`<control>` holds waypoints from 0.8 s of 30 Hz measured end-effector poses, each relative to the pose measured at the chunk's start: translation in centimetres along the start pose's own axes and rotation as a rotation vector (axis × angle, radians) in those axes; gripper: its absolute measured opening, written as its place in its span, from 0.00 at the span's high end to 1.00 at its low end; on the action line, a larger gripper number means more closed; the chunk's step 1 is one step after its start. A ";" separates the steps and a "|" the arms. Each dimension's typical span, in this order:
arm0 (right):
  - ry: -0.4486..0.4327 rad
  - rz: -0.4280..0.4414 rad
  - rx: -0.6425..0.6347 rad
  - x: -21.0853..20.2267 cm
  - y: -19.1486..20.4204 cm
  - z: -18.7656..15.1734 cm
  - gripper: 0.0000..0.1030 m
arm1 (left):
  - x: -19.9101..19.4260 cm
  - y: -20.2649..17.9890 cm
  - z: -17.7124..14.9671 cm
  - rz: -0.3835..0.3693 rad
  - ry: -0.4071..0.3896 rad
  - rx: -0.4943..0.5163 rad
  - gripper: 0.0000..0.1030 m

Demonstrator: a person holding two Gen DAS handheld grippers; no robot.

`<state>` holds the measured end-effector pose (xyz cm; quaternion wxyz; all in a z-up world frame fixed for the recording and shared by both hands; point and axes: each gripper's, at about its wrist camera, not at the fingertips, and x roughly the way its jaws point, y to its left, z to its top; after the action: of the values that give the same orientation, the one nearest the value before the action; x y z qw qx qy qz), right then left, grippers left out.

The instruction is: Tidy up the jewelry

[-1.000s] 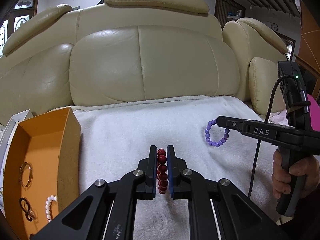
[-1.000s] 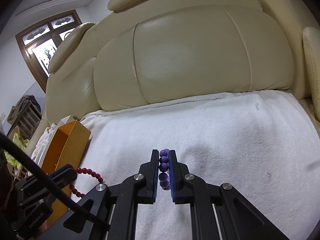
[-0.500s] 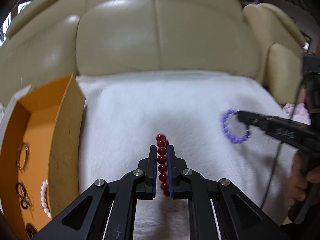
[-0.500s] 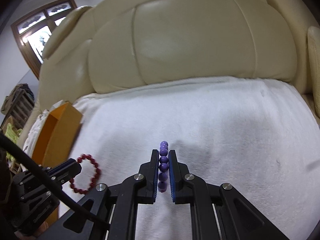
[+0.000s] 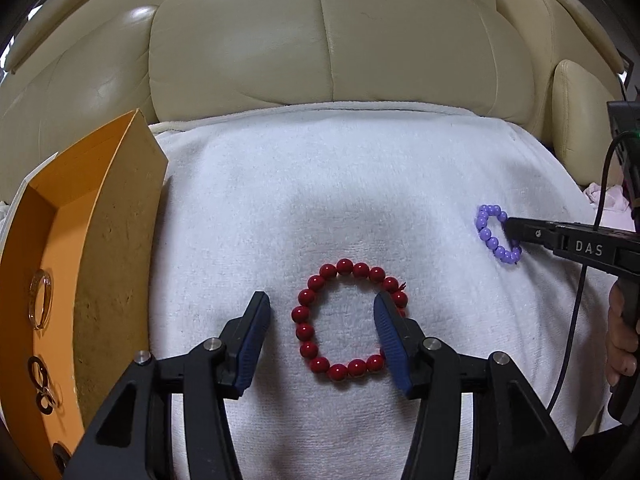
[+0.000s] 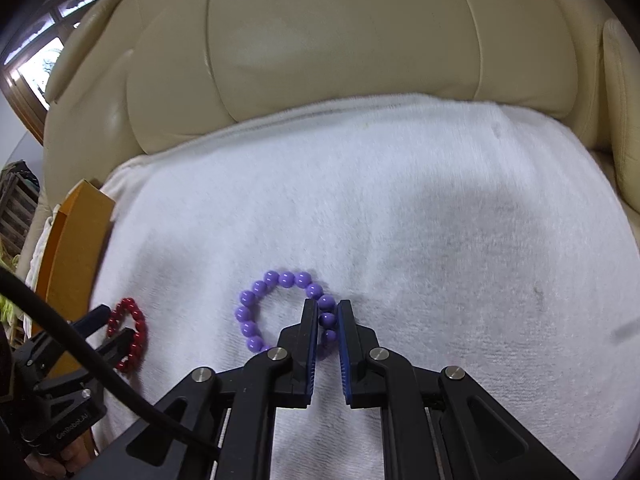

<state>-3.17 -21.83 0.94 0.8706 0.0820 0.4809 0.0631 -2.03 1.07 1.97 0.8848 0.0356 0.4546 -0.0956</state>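
Note:
A red bead bracelet (image 5: 300,314) lies flat on the white towel (image 5: 320,184). My left gripper (image 5: 320,298) is over it with its jaws opening. The left pad stands clear of the beads and the right finger covers the ring's right side without pinching it. A purple bead bracelet (image 6: 286,279) rests on the towel further right, and my right gripper (image 6: 327,304) is shut on its right side with beads between the pads. The left wrist view shows that gripper (image 5: 510,226) at the purple bracelet (image 5: 486,234). The right wrist view shows the red bracelet (image 6: 138,322) at lower left.
An orange open box (image 5: 120,240) stands at the towel's left edge, holding a clear bangle (image 5: 40,304) and dark linked rings (image 5: 42,384). A cream leather sofa back (image 5: 320,40) rises behind. A person's hand (image 5: 622,332) grips the right tool's handle.
Both grippers came down toward the towel and tipped downward. The left jaws opened and the red bracelet now lies flat. The purple bracelet, still pinched, now rests on the towel.

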 end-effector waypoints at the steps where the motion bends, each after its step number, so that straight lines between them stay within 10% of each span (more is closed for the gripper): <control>1: 0.001 0.003 0.001 0.1 -0.2 0.0 0.89 | 0.0 0.0 0.0 0.001 -0.003 0.002 0.47; 15: 0.006 -0.008 -0.008 0.6 -0.2 0.0 0.88 | 0.2 -0.2 -0.1 -0.016 -0.006 0.038 0.42; 20: -0.010 -0.022 -0.053 0.6 0.5 -0.3 0.87 | 0.0 0.0 0.0 -0.048 -0.031 0.033 0.83; 24: -0.024 0.005 -0.050 0.3 0.9 -0.3 0.89 | -0.1 -0.1 0.0 -0.051 -0.037 0.037 0.91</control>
<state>-3.28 -20.86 0.73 0.8780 0.0621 0.4684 0.0764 -2.13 0.98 2.08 0.8896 0.0384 0.4370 -0.1272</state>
